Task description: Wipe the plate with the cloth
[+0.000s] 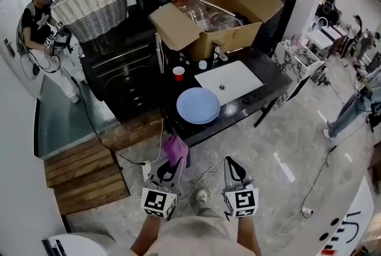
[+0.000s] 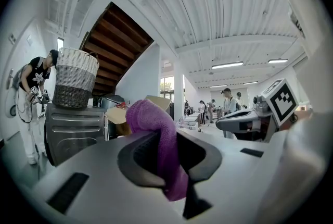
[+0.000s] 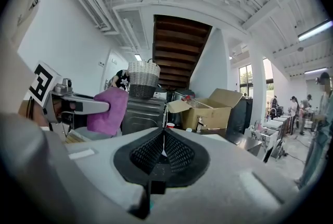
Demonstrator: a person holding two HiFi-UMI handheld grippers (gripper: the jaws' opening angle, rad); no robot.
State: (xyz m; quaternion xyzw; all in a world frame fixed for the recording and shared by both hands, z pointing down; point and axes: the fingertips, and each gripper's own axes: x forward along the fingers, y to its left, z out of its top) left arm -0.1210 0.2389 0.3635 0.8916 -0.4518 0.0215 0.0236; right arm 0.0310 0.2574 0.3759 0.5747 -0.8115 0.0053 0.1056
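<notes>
Purple cloth (image 1: 175, 149) pinched between the closed jaws of the left gripper (image 1: 169, 170), bunched up over their tips. Right gripper (image 1: 233, 166) just beside the left, on its right; jaws pressed together, held nothing. Pale blue plate (image 1: 198, 105) ahead of both grippers, well apart from them; lay flat on the dark counter (image 1: 262, 79). White basin (image 1: 229, 81) just beyond the plate, toward the right gripper's side. Red cup (image 1: 178, 73) farther ahead of the left gripper.
</notes>
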